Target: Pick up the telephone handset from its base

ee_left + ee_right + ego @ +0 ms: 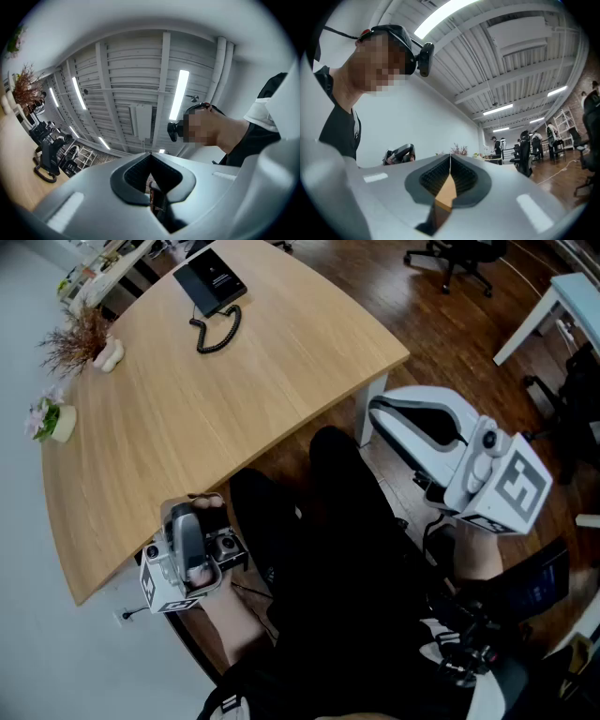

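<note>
A black telephone [211, 282] lies at the far end of the curved wooden table [206, 418], its handset on the base and its coiled cord [218, 334] trailing toward me. In the left gripper view the telephone [48, 157] shows small at the left edge. My left gripper [187, 521] is held at the table's near edge, far from the phone, tilted upward; its jaws [151, 155] are shut on nothing. My right gripper [380, 413] hovers off the table's right side over the floor, and its pads [461, 176] meet with nothing between them.
A vase of dried twigs [80, 338] and a small flower pot [52, 420] stand along the table's left edge. An office chair [459, 254] and a white table [562, 296] are on the wooden floor at the far right. My legs are below the table edge.
</note>
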